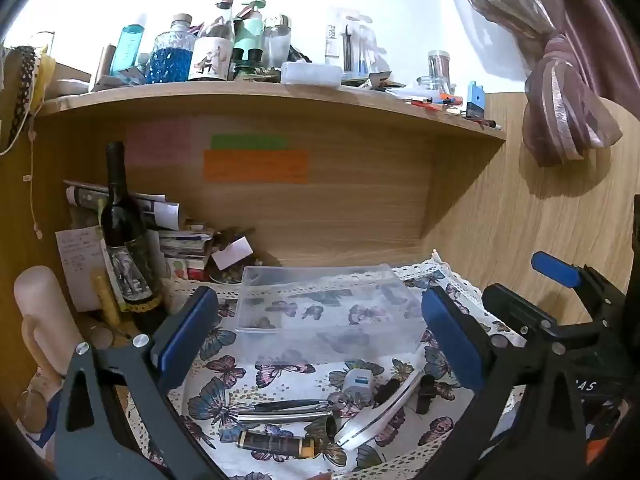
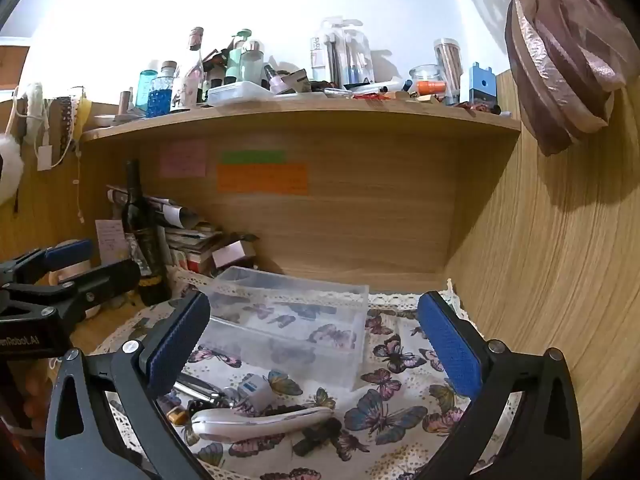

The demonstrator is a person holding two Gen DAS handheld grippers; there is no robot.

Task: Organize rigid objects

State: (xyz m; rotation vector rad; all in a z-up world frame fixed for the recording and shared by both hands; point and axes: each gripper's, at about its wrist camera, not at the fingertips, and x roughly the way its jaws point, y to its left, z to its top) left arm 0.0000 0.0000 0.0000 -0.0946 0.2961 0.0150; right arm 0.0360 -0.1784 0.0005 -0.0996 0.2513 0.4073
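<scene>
Tabletop (image 1: 280, 376): you are working on a butterfly-print cloth with a lace edge, laid under a wooden shelf (image 1: 260, 98) crowded with bottles.
Clear box (image 1: 326, 312): it sits at the far middle of the cloth and looks empty, with only the butterfly print showing through its walls.
Left gripper (image 1: 320, 340): your jaws stand wide apart and hold nothing, hovering over the cloth with the box between them in the left wrist view.
Right gripper (image 2: 316, 344): jaws likewise wide apart and empty, hovering near the loose items.
White handled tool (image 2: 260, 422): lies flat on the near cloth, pointing left to right in the right wrist view.
Pens (image 1: 280, 410): a dark one and a silvery one lie side by side, left of the white tool.
Striped tube (image 1: 276, 442): nearest to you, brown and yellow banded.
White plug block (image 1: 356, 386): stands between the box and the white tool, with a blue label too small to read.
Black clips (image 1: 426, 390): small dark pieces right of the white tool.
Progress: by my judgement nothing is sorted yet; every loose item remains outside the box.
Writing: "enRobot.AI" is partly legible on the left gripper's body in the right wrist view; the sticky notes are unreadable.
</scene>
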